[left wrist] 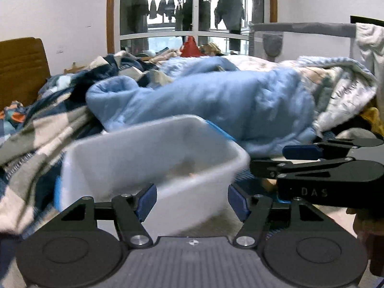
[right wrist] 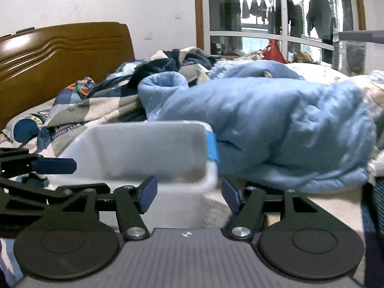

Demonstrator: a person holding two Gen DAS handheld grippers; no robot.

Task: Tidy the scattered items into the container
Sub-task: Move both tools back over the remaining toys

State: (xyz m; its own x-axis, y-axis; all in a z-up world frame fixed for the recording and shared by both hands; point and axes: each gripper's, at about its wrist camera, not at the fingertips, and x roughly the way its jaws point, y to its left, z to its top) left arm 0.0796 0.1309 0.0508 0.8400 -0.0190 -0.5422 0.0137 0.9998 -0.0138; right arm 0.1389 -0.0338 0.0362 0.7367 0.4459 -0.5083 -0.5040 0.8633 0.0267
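- The translucent white plastic container (left wrist: 153, 168) sits on the bed, just ahead of the left claw (left wrist: 192, 201), jaws apart, empty.
- The right claw (right wrist: 189, 198) (also parted, empty) faces its near right corner.

Container (left wrist: 153, 158) motion-blurred, contents unreadable smudge. Blue blanket (left wrist: 216, 100) smeared. Right gripper (left wrist: 312, 165) cut off at left-wrist frame edge. Left gripper (right wrist: 36, 175) cropped at right-wrist frame edge.

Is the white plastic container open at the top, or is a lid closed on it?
Open. The white container shows its rim and inner walls, with no lid across the top. Its contents are too blurred to tell.
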